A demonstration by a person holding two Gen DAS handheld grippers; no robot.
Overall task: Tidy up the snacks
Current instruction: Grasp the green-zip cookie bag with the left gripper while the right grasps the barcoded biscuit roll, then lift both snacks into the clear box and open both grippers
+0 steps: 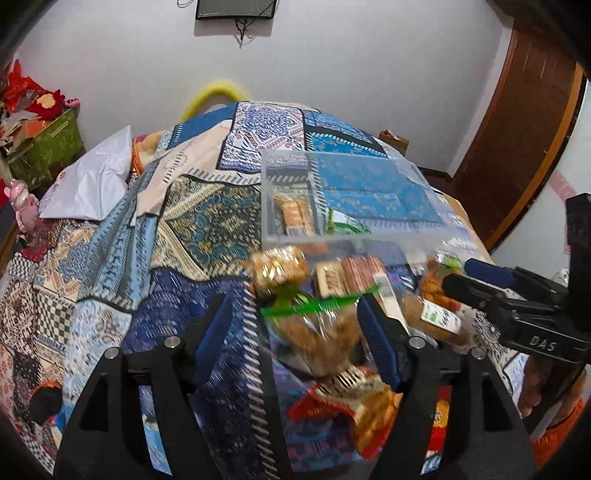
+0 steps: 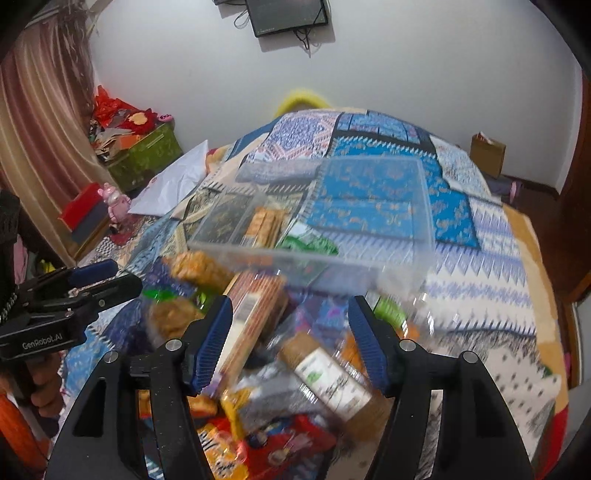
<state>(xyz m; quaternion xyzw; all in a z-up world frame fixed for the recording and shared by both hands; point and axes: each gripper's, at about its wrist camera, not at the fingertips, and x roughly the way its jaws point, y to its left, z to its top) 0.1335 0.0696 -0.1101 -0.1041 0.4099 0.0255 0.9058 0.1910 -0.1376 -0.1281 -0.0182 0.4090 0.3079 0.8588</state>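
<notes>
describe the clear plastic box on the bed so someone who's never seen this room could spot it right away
Start at the bed's blue patchwork quilt. The clear rectangular plastic box sits on it, just beyond the heap of loose snack packets. It is the only see-through, hard-walled container there, holding a tan biscuit pack and something green.

Patchwork bedspread [image 1: 192, 206], white pillow [image 1: 88, 184], wall-mounted monitor [image 1: 236, 8], green storage box [image 2: 147, 155], wooden door [image 1: 517, 125]
</notes>
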